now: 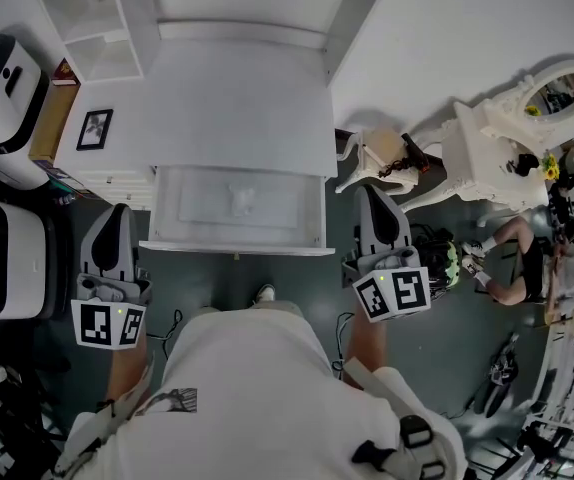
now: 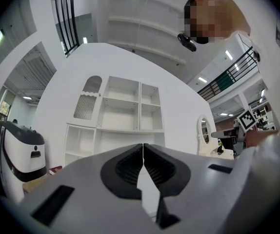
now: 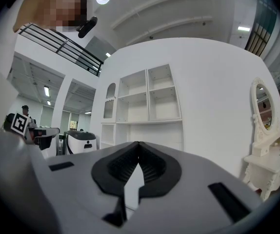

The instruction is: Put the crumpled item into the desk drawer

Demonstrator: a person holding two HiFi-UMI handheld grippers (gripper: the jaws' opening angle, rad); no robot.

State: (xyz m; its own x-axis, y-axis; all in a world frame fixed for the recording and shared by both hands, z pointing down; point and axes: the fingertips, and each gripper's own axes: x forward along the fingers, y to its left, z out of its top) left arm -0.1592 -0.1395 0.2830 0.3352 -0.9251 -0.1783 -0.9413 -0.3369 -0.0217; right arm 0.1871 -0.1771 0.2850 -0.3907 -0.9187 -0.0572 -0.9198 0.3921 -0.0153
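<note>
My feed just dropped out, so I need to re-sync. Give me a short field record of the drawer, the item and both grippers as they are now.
drawer: open, pulled out from the desk toward the person
item: crumpled, lying inside the drawer near its middle
left gripper: jaws shut, nothing held, at the drawer's left side
right gripper: jaws shut, nothing held, at the drawer's right side
task status: item is in the drawer, and the drawer is not closed

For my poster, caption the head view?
Crumpled item lies in the open desk drawer, shut left gripper and right gripper flanking it.
</note>
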